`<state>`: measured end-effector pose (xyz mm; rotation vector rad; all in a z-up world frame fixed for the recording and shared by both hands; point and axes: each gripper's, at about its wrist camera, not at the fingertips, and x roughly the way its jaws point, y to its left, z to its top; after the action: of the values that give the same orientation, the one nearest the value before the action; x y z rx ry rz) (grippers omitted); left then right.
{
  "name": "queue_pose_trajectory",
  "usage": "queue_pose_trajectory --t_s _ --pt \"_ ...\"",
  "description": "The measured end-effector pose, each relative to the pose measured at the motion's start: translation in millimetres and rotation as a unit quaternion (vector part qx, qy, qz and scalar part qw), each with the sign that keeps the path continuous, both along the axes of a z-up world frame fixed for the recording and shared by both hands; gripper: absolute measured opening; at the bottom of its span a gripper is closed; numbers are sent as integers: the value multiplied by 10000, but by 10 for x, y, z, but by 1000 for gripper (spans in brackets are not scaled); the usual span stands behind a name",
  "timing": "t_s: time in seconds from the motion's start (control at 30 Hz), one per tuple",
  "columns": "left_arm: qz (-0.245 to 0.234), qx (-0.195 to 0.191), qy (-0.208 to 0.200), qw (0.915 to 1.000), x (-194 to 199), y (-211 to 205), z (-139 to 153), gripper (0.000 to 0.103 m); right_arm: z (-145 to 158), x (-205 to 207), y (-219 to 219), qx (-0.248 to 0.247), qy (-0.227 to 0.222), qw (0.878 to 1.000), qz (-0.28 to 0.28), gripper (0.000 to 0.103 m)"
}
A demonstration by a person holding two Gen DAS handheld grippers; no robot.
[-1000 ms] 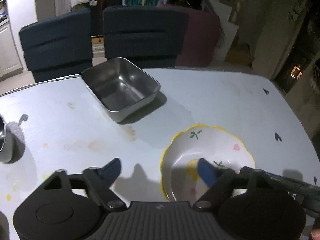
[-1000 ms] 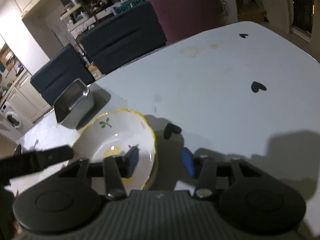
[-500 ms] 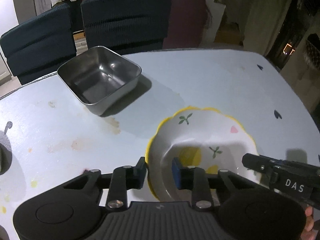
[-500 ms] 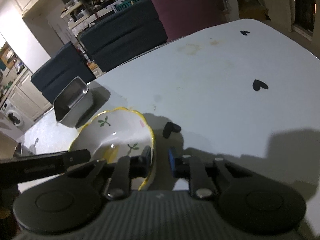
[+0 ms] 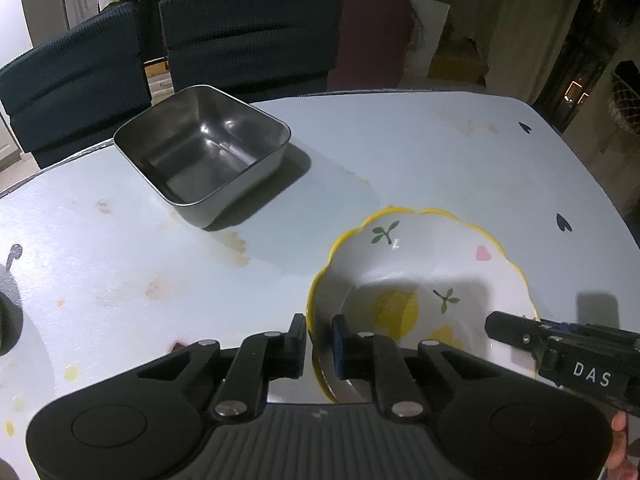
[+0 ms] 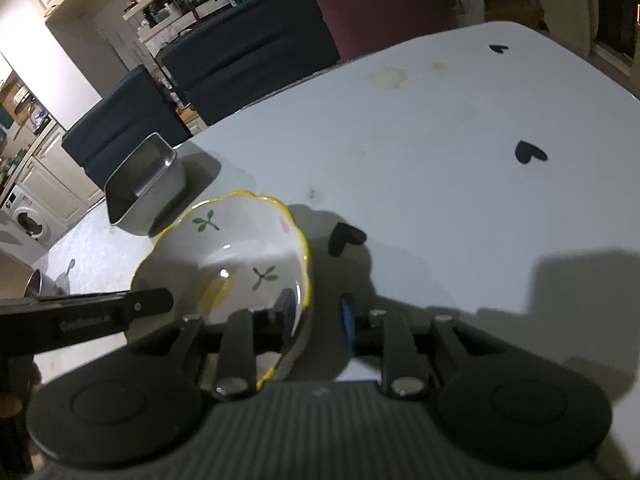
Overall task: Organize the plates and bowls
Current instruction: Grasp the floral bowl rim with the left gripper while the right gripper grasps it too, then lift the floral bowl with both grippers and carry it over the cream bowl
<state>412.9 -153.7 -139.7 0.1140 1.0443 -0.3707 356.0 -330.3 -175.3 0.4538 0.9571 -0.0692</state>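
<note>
While the floral bowl (image 5: 416,280) sits on the bench (image 5: 440,160) apart from the steel tray (image 5: 204,152), the left gripper (image 5: 319,338) is closing narrow jaws on its rim and the right gripper (image 6: 316,312) is opening astride the opposite rim, so I judge sorting barely begun.

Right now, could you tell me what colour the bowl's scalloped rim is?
Yellow, on the bowl; left wrist view shows it best.
</note>
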Motion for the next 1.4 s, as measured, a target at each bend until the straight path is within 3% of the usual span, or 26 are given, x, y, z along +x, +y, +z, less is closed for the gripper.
queue_pose_trajectory --t_s 0.23,0.33,0.47,0.77,1.4 --pt "-5 -137 -26 9999 12 27 -36 15 -23 48 20 60 32 10000 61 23" --pt "-47 -80 -121 9999 -19 7 -31 15 -29 63 30 155 6 9998 91 14" --pt "-72 -98 -183 9998 -53 15 -19 13 15 61 136 -195 60 9997 137 13" --pt "-160 79 -302 9994 -205 -75 123 11 10 7 28 44 135 9998 126 11" --pt "46 -168 -947 9954 -1047 259 930 9 740 -639 114 65 -517 9980 367 10"
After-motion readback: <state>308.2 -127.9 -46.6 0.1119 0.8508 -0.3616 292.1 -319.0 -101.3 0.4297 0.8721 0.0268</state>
